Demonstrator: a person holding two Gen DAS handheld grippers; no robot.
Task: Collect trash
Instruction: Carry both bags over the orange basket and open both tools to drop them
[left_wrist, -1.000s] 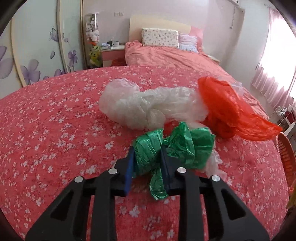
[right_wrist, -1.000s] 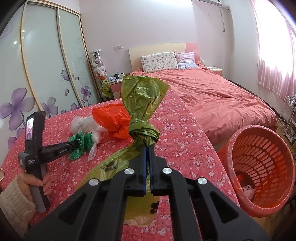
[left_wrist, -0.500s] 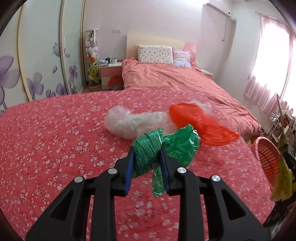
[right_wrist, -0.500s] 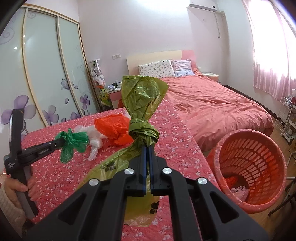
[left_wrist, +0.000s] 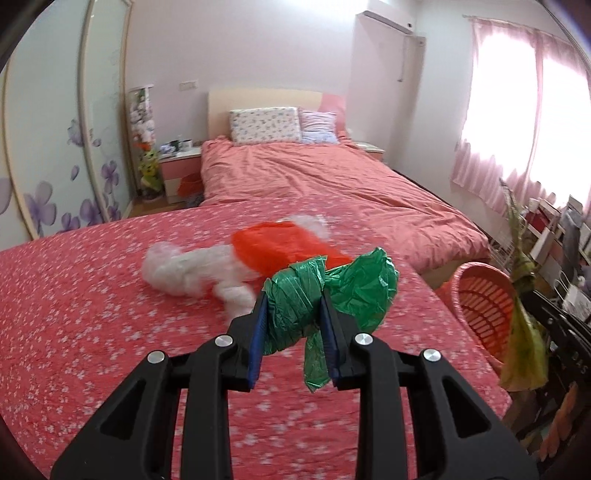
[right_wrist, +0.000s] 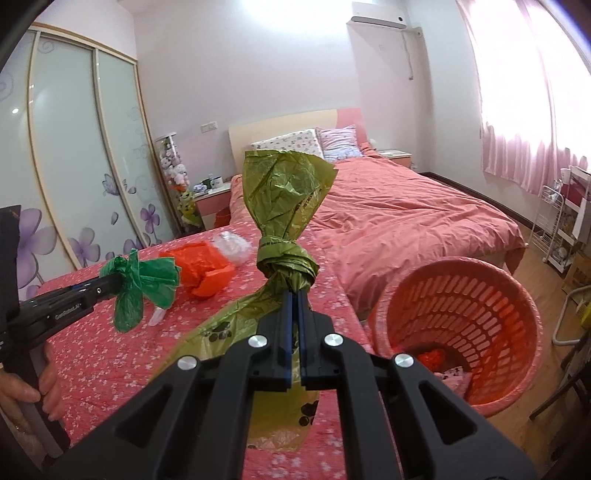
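Note:
My left gripper (left_wrist: 293, 299) is shut on a knotted green plastic bag (left_wrist: 295, 306), lifted above the red flowered cloth; the same green bag (right_wrist: 144, 284) shows at the left of the right wrist view. My right gripper (right_wrist: 294, 295) is shut on a knotted olive plastic bag (right_wrist: 284, 206) printed with paw marks, which stands up above the fingers and hangs below them. An orange bag (left_wrist: 280, 245) and a clear plastic bag (left_wrist: 184, 267) lie on the cloth beyond. An orange slatted basket (right_wrist: 458, 325) stands on the floor to the right, with some trash inside.
The red flowered cloth (left_wrist: 92, 314) covers the near surface, ending at its right edge beside the basket. A bed with a pink cover (left_wrist: 314, 177) lies beyond. A wire rack (right_wrist: 554, 229) stands by the curtained window. A hand (right_wrist: 22, 387) holds the left gripper's handle.
My left gripper has risen off the cloth with the green bag and swung right, toward the basket. My right gripper has moved right with the olive bag, bringing the basket closer.

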